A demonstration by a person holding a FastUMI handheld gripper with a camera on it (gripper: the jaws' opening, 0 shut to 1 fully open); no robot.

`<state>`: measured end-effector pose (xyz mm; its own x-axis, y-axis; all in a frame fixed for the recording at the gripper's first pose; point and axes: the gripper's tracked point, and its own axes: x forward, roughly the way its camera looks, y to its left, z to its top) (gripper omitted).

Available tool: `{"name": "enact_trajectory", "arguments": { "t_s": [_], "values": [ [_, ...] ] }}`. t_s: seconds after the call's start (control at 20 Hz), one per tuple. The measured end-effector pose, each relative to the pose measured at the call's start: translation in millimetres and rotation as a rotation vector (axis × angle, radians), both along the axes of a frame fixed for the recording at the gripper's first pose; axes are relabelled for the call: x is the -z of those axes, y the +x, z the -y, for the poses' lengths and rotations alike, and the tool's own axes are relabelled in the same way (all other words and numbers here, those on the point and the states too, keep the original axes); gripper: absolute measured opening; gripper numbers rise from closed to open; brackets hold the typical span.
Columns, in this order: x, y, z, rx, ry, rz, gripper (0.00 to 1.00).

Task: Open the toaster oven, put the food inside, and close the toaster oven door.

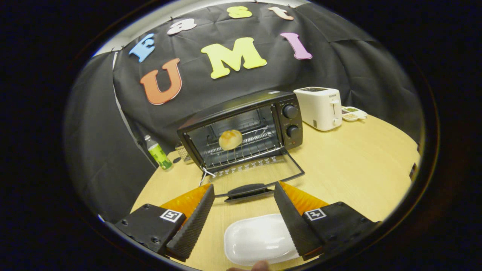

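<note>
Oven point(241, 128) mouth facing spread empty tongs point(244, 192), door point(256, 171) flat

Black cloth point(339, 64) is hanging as the wall across the upper part of the frame, creased and pinned along its top edge. A pale strip of wall point(180, 9) is showing above it at upper left. A light wooden counter point(357, 162) is spreading across the lower half, catching soft overhead light.
</note>
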<state>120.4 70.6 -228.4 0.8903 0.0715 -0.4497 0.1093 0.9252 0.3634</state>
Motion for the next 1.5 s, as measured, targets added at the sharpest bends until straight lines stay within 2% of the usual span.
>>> {"name": "enact_trajectory", "arguments": {
  "t_s": [0.45,0.85,1.1,1.5],
  "values": [
    [56,2,-7,-0.089,-0.092,-0.108,1.00],
    [93,20,-7,-0.125,-0.115,-0.229,1.00],
    [101,43,-6,-0.129,-0.188,-0.258,1.00],
    [82,41,-4,-0.124,-0.215,-0.218,1.00]
  ]
}}
